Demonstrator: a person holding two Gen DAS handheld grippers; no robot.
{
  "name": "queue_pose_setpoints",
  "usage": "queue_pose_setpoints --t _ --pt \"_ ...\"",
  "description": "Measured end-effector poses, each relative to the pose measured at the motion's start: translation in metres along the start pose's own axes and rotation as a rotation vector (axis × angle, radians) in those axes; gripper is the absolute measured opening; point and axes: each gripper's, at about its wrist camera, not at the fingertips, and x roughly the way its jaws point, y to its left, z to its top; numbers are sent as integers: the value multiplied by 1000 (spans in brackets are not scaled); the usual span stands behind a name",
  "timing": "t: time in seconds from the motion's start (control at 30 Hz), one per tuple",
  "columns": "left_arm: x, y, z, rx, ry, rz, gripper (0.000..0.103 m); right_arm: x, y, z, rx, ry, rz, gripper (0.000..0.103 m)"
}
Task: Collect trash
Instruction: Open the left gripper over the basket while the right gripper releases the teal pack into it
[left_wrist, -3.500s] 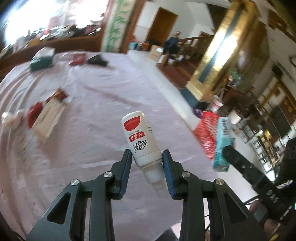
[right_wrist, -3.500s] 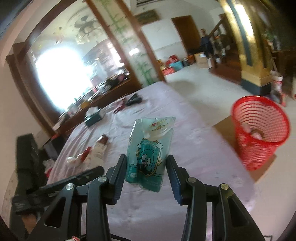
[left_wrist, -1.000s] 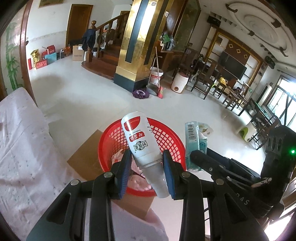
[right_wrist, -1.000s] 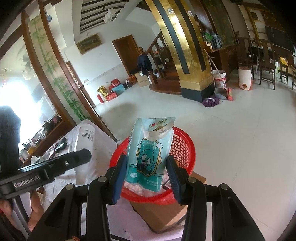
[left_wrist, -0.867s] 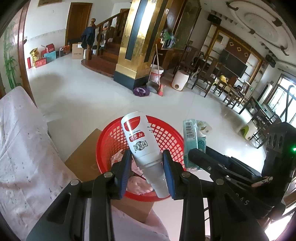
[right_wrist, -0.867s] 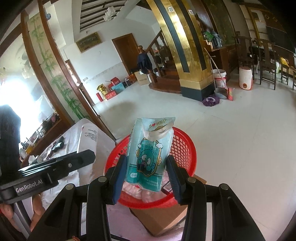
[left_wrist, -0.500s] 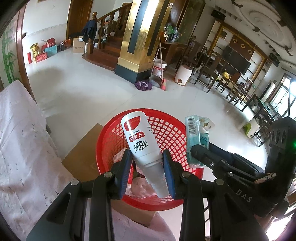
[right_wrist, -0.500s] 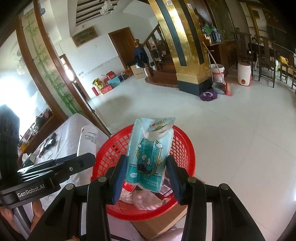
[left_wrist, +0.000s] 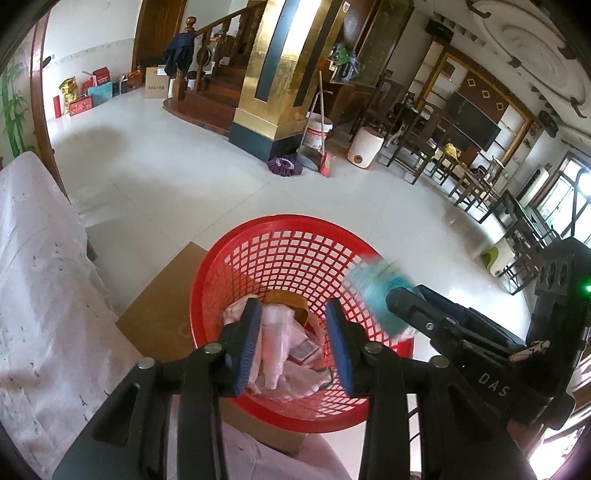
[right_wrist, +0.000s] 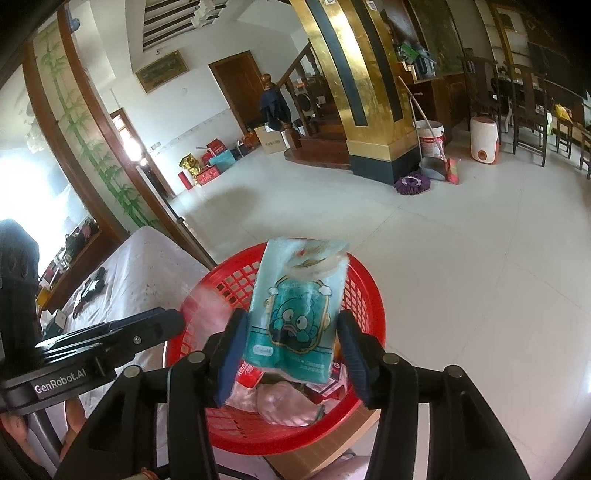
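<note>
In the left wrist view my left gripper (left_wrist: 291, 343) hangs over the red mesh basket (left_wrist: 280, 221). Its jaws are opening and nothing is pressed between them. The white bottle (left_wrist: 275, 338) lies below among crumpled wrappers inside the basket. To the right, my right gripper (left_wrist: 413, 306) has the teal pouch (left_wrist: 378, 291) at its tips, blurred and tilted. In the right wrist view my right gripper (right_wrist: 291, 350) is also opening. The teal cartoon pouch (right_wrist: 295, 314) sits loose between the pads, with a gap on its right side, above the basket (right_wrist: 373, 306).
The basket stands on a flat cardboard box (left_wrist: 162, 306) on the tiled floor. A table under a white cloth (left_wrist: 37, 295) lies to the left. Beyond are a gold pillar (left_wrist: 280, 74), a purple mop head (left_wrist: 284, 164), a bucket and wooden chairs.
The left jaws have spread and the white bottle has dropped from them into the basket. The right jaws have widened and the teal pouch has gone blurred and loose. Both grippers sank closer to the basket.
</note>
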Motion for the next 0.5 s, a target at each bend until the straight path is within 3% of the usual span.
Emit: queue_pose_setpoints --t 0.13,0.2,0.3,0.5 --pt "-9 3 -2 5 -20 24 47 -1 -3 1 12 -4 4 57" --pt "-17 3 -4 2 -39 37 58 -6 -2 1 12 -7 9 57" --pt "-40 3 -11 3 -87 70 65 -19 4 0 6 -22 16 57" --pt "-106 6 -33 -17 -173 149 71 -59 31 -8 -33 -65 52 70"
